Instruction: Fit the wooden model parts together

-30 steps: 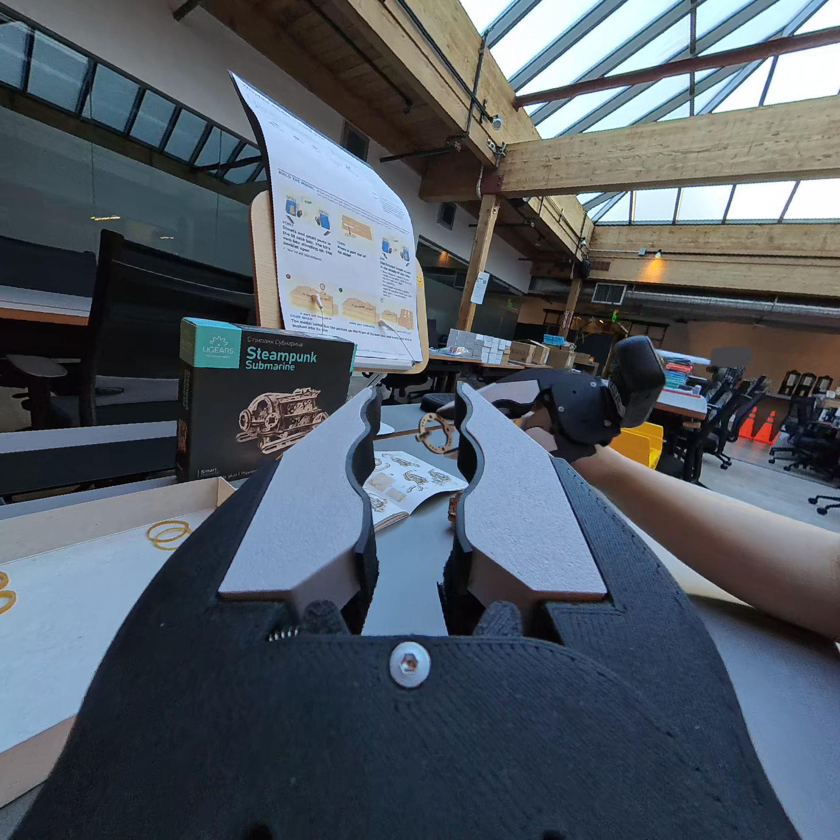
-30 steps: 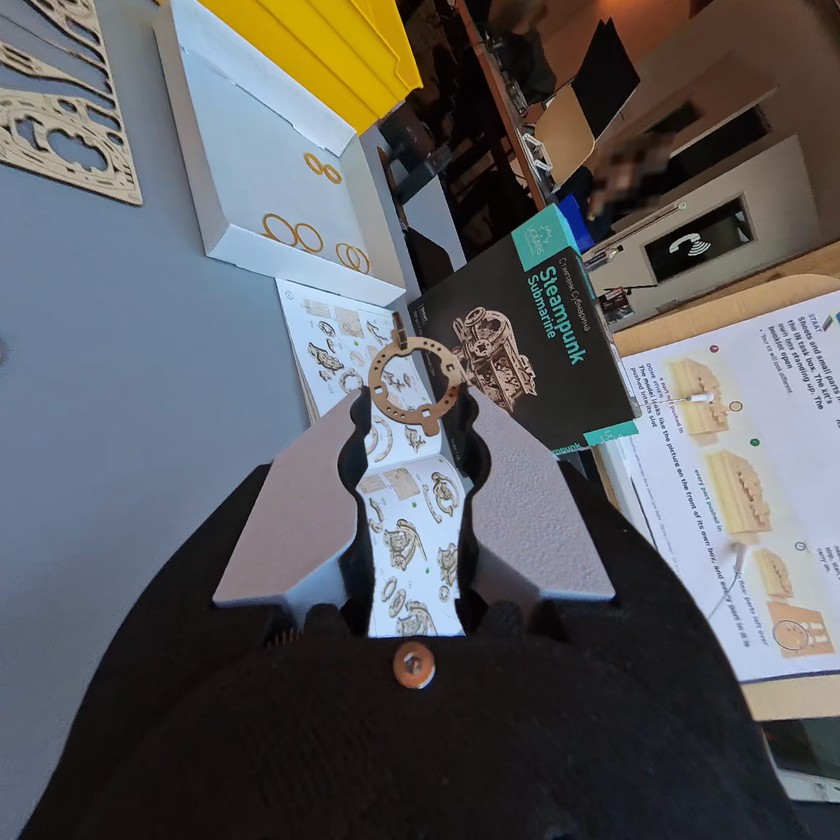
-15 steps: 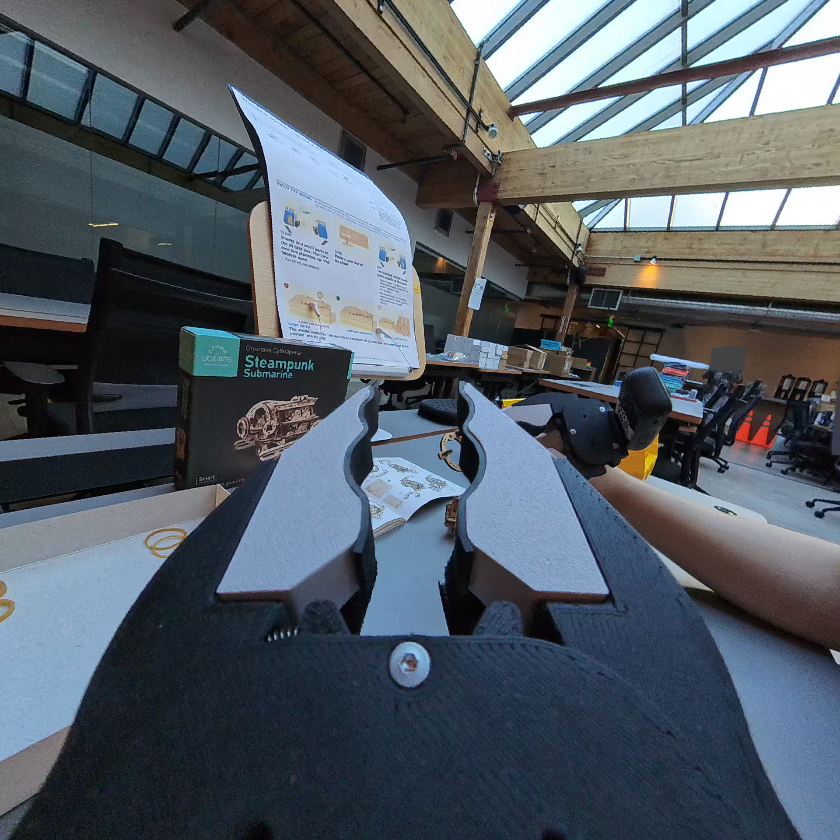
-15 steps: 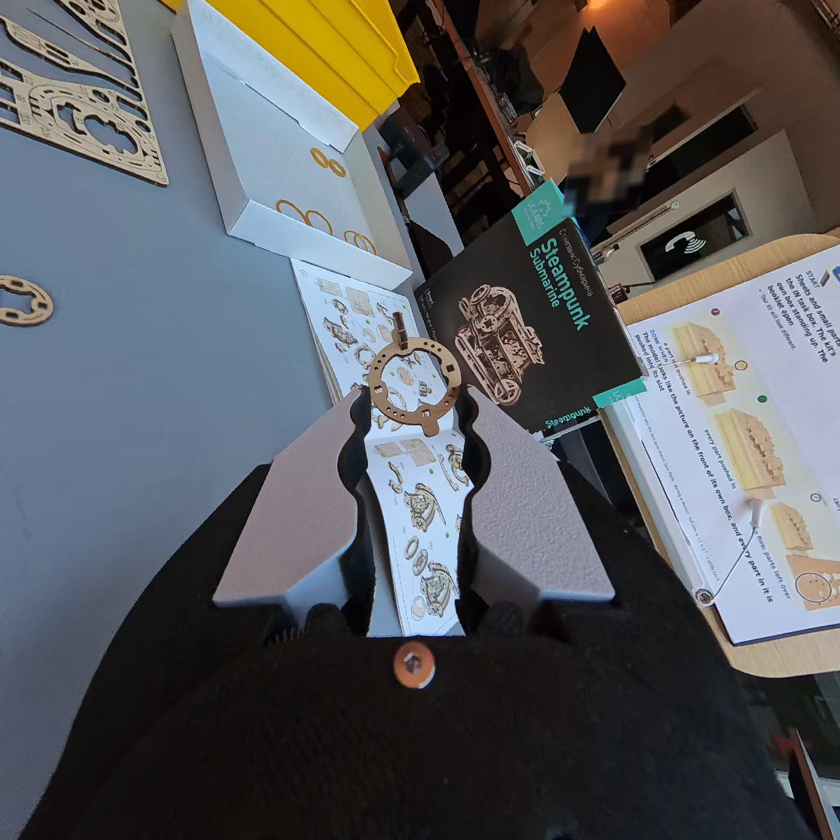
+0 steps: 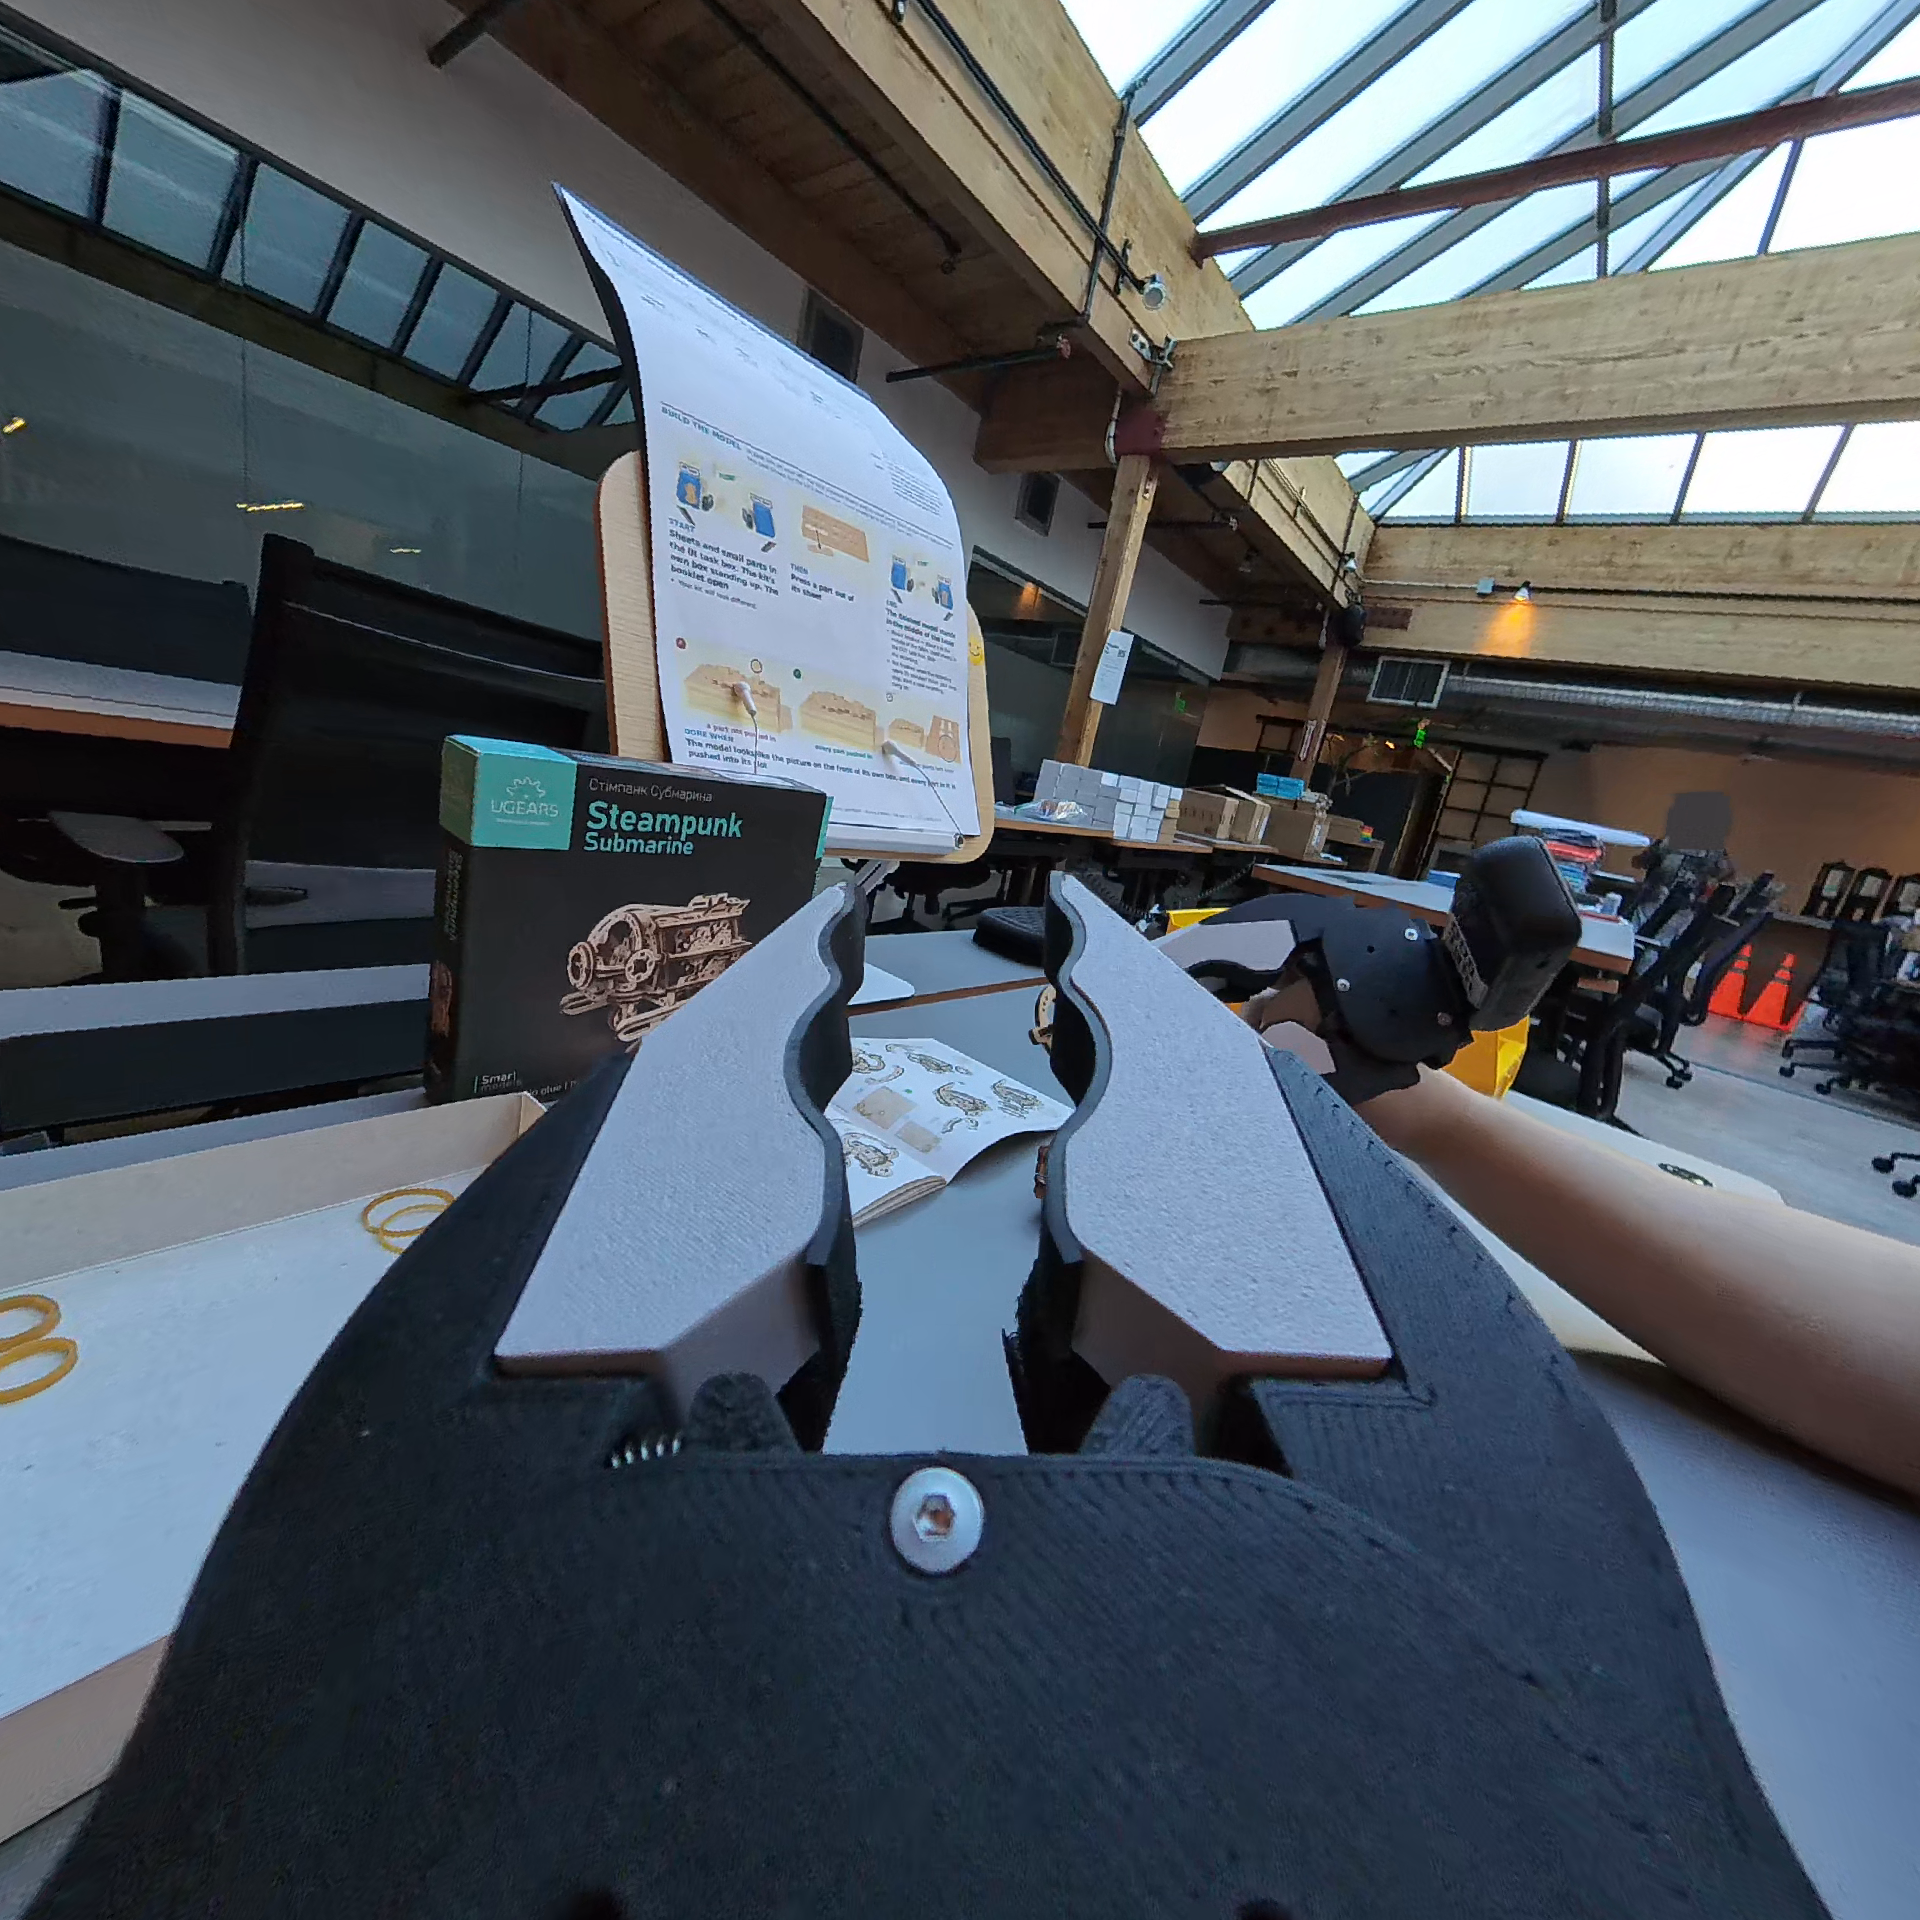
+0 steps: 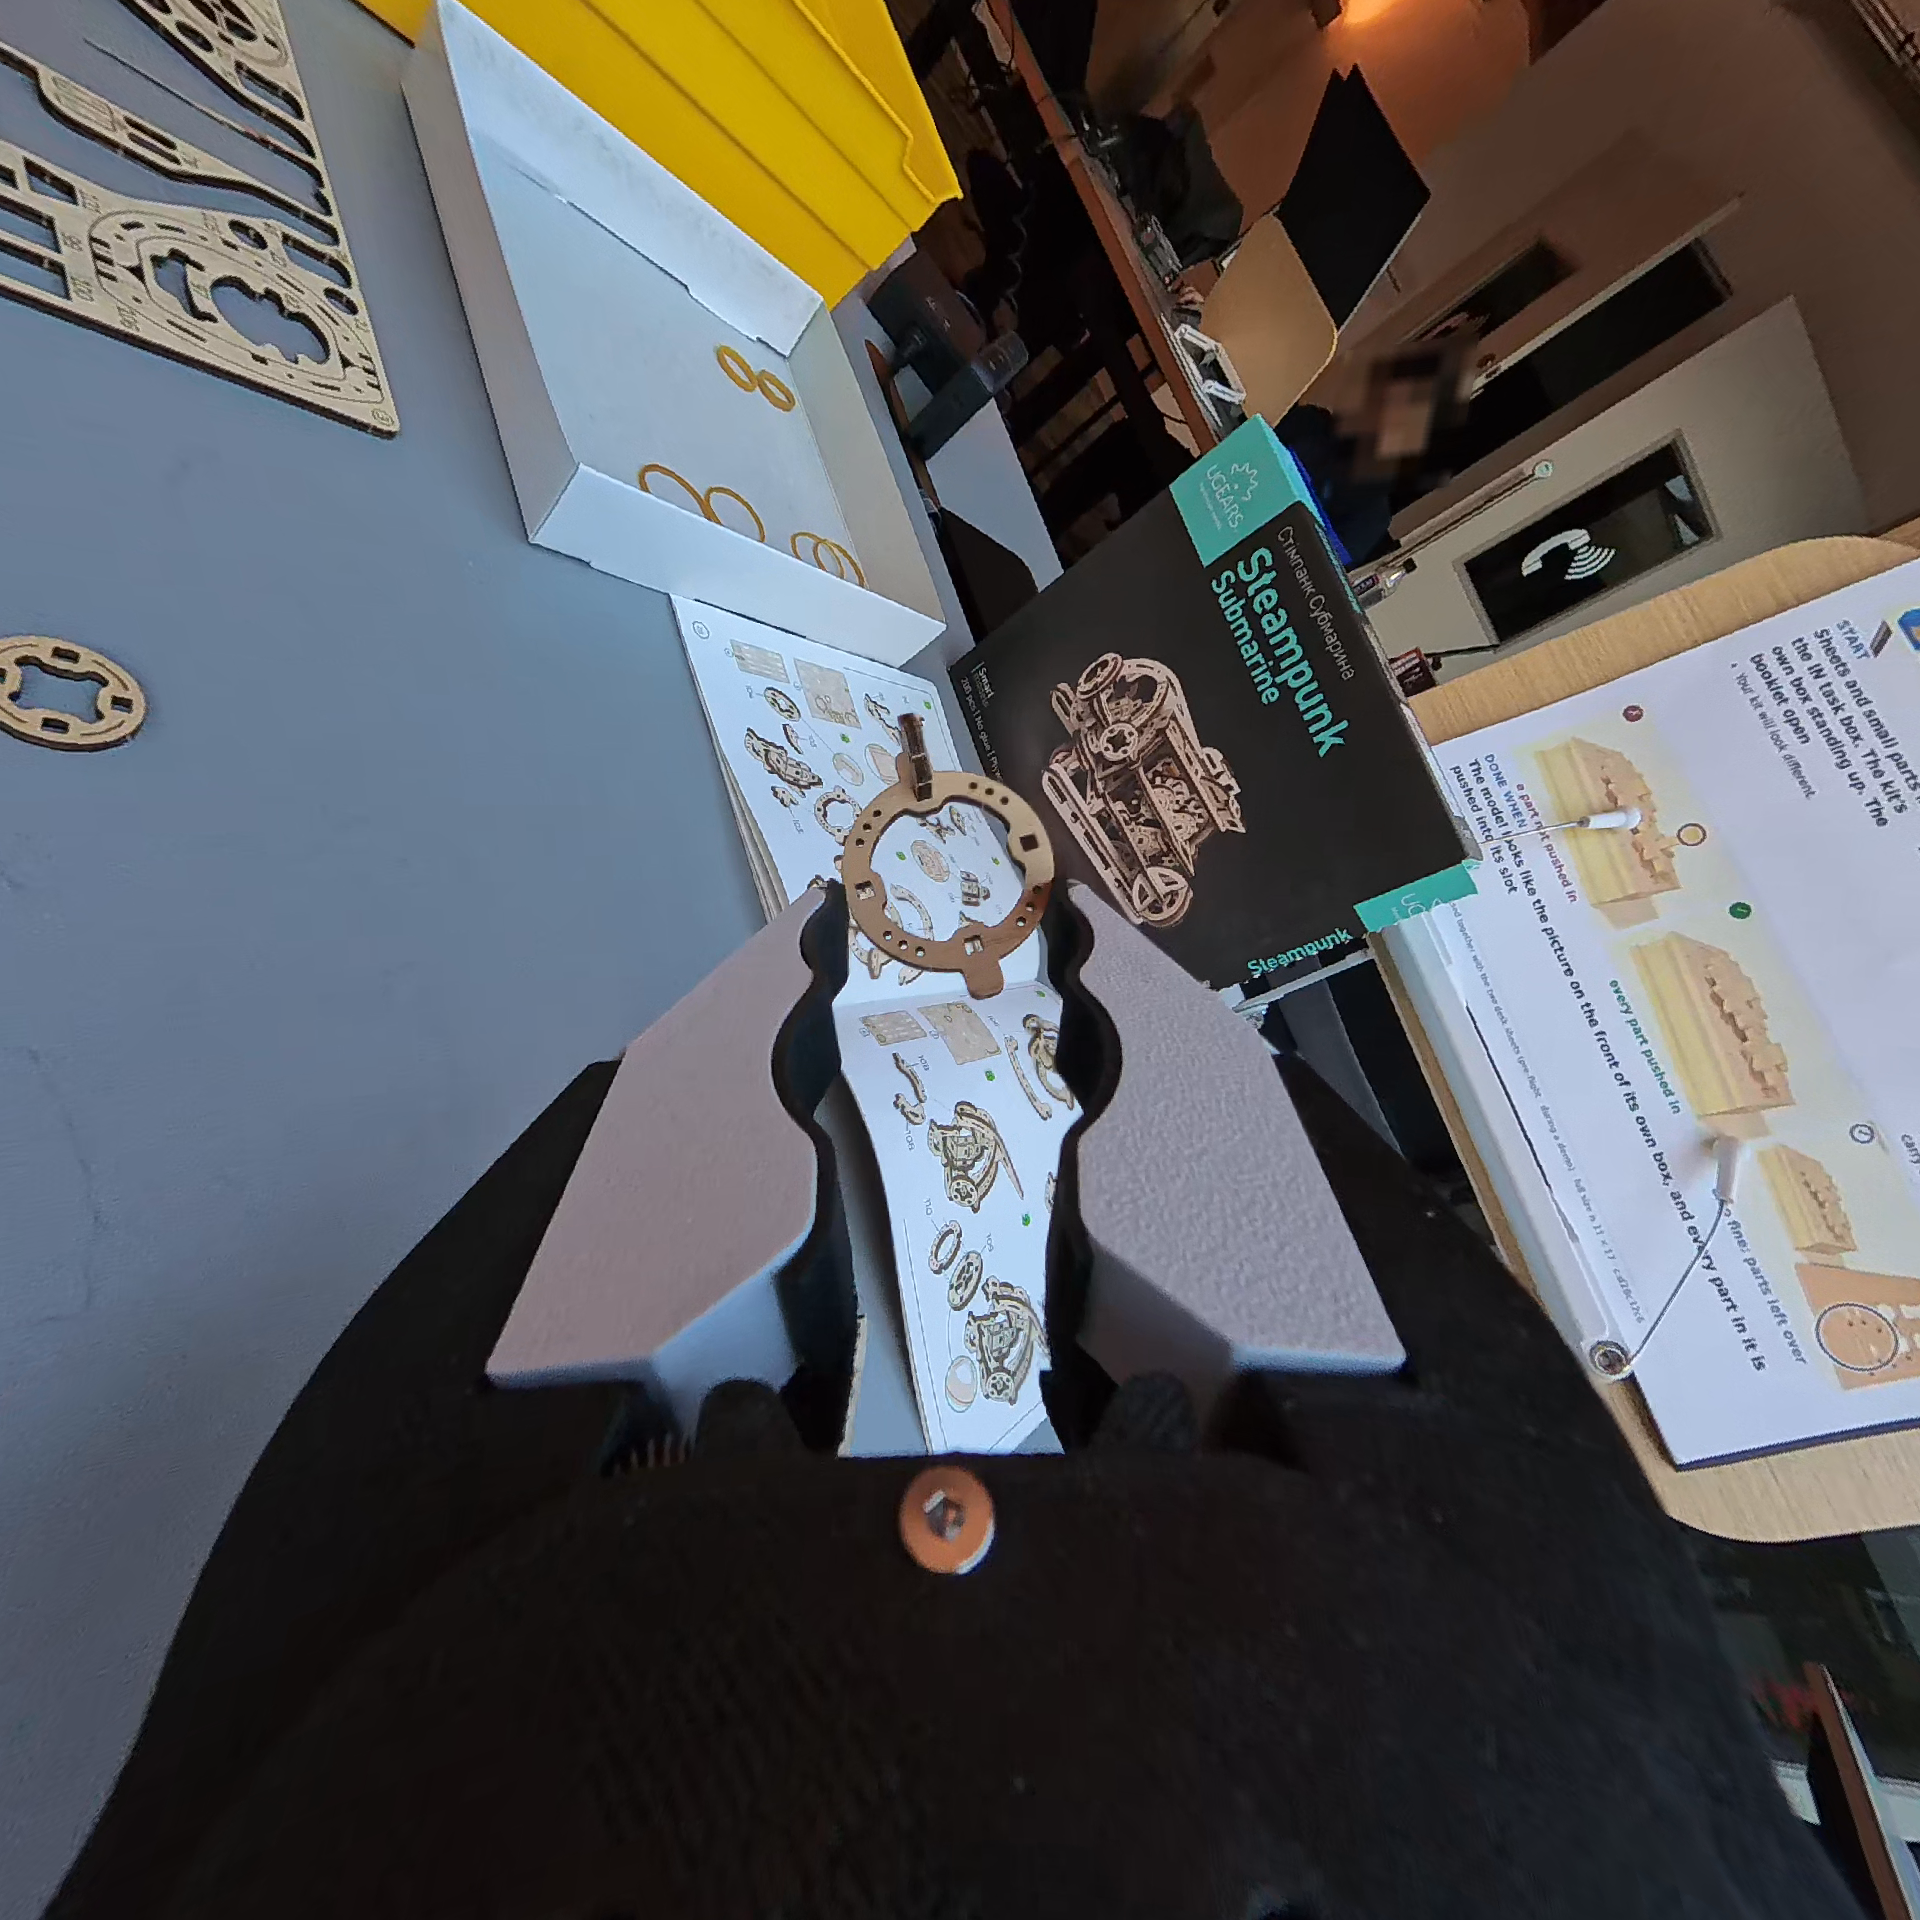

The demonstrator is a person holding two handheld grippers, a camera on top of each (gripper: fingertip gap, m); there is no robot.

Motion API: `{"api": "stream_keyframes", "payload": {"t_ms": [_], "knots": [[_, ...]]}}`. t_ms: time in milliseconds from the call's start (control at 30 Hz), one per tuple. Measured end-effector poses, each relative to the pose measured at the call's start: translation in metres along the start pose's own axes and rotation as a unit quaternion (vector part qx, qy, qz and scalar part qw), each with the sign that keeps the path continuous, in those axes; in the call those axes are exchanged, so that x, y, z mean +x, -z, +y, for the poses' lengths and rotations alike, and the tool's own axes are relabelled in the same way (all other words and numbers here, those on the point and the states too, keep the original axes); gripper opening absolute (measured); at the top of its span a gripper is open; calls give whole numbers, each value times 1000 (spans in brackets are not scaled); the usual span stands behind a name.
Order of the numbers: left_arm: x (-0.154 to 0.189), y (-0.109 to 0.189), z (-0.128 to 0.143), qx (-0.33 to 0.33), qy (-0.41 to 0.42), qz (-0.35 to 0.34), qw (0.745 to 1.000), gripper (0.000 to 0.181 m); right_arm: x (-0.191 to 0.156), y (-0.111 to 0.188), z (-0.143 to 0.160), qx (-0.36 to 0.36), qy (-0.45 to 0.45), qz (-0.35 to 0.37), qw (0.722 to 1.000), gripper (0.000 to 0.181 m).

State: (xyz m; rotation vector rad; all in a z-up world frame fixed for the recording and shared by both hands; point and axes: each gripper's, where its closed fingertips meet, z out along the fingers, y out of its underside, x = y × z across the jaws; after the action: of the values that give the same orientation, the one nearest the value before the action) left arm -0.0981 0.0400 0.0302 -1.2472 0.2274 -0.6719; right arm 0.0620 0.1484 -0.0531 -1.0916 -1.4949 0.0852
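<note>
Daylight enters through glass roof [image 5: 1558,125], overexposed to near white; warm lamp glow on far beam [image 5: 1522,594]; grey tabletop [image 6: 312,935] evenly lit, shadows soft; right wrist view darker in upper background, warm spot at top edge; strong wide-angle bending of beams and edges in both views; near gripper bodies slightly soft; mosaic patches over distant figures; no motion blur evident.

In the right wrist view, a wide bare stretch of grey counter [image 6: 312,935] lies open on the near left, broken only by a small wooden disc [image 6: 68,693]. Farther off, the cut plywood sheet [image 6: 187,249], the white tray [image 6: 582,343] and the yellow bin [image 6: 748,114] close it in. To the right, the open booklet [image 6: 935,1174], the upright dark box [image 6: 1195,748] and the clipboard stand [image 6: 1714,1039] block passage.
</note>
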Motion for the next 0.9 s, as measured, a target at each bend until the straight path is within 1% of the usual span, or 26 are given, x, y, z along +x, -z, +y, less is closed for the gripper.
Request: {"api": "stream_keyframes", "payload": {"t_ms": [400, 733, 800, 900], "knots": [[1, 1, -4, 5, -3, 0, 1000, 32, -1, 0, 1, -4, -2, 0, 1000, 38], [0, 2, -4, 6, 1, 0, 1000, 32, -8, 1, -2, -7, -4, -15, 1000, 38], [1, 2, -5, 5, -2, 2, 1000, 32, -14, 4, -4, -11, -18, -26, 999, 38], [2, 2, -4, 3, -3, 2, 1000, 32, -42, 12, -7, -16, -72, -81, 994, 37]]}}
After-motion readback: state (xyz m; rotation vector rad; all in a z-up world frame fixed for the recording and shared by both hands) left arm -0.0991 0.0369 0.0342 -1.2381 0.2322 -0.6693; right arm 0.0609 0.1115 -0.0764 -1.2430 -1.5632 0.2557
